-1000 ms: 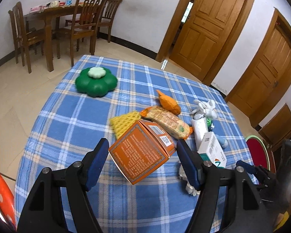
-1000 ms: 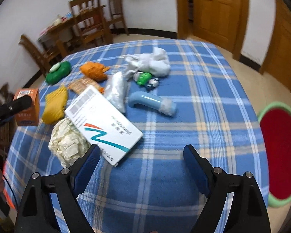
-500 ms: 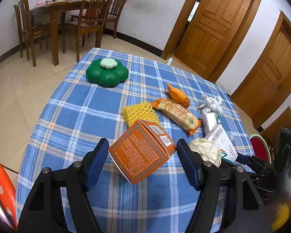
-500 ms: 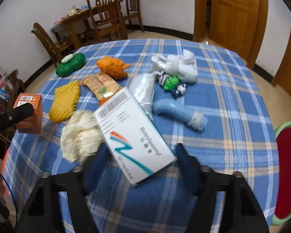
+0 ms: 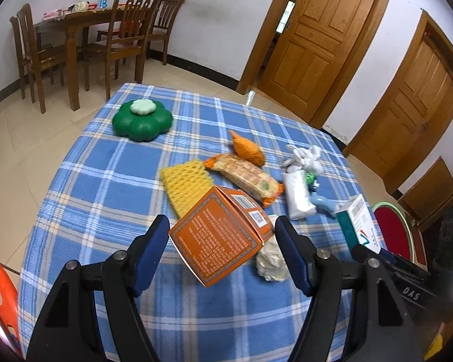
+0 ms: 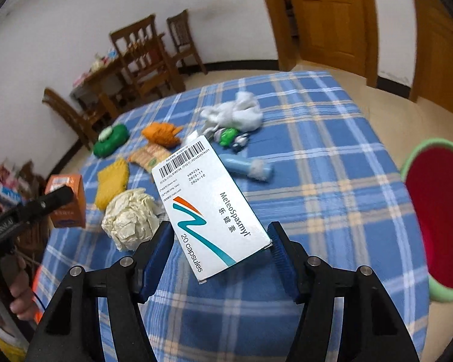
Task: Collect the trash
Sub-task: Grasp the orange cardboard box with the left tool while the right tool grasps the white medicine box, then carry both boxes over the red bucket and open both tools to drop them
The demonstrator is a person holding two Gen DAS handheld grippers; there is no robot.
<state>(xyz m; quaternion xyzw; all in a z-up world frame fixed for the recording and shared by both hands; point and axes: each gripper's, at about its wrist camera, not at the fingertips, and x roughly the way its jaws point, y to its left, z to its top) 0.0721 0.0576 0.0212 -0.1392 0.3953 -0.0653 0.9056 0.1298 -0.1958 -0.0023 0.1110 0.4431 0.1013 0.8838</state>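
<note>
Two blue pads of the left gripper (image 5: 222, 252) clamp an orange carton (image 5: 219, 235), held tilted above the checked desk (image 5: 105, 187), with crumpled paper (image 5: 270, 261) lying just beyond it. From the right wrist, the right gripper (image 6: 222, 255), whose jaws have just been closing, grasps a white capsule box (image 6: 210, 205) lifted off the desk, beside the paper wad.

The table (image 5: 105, 181) wears a blue cloth checked with white and pale yellow lines. On it lie a dark green flower-shaped dish (image 5: 142, 120) with a pale green centre, a yellow foam net (image 5: 184, 184), an orange pouch (image 5: 247, 150), and cream crumpled paper (image 6: 130, 217). The carton (image 5: 220, 235) is orange; the medicine box (image 6: 211, 205) is white with teal and orange strokes. The tool pads (image 6: 157, 259) are dark blue.
</note>
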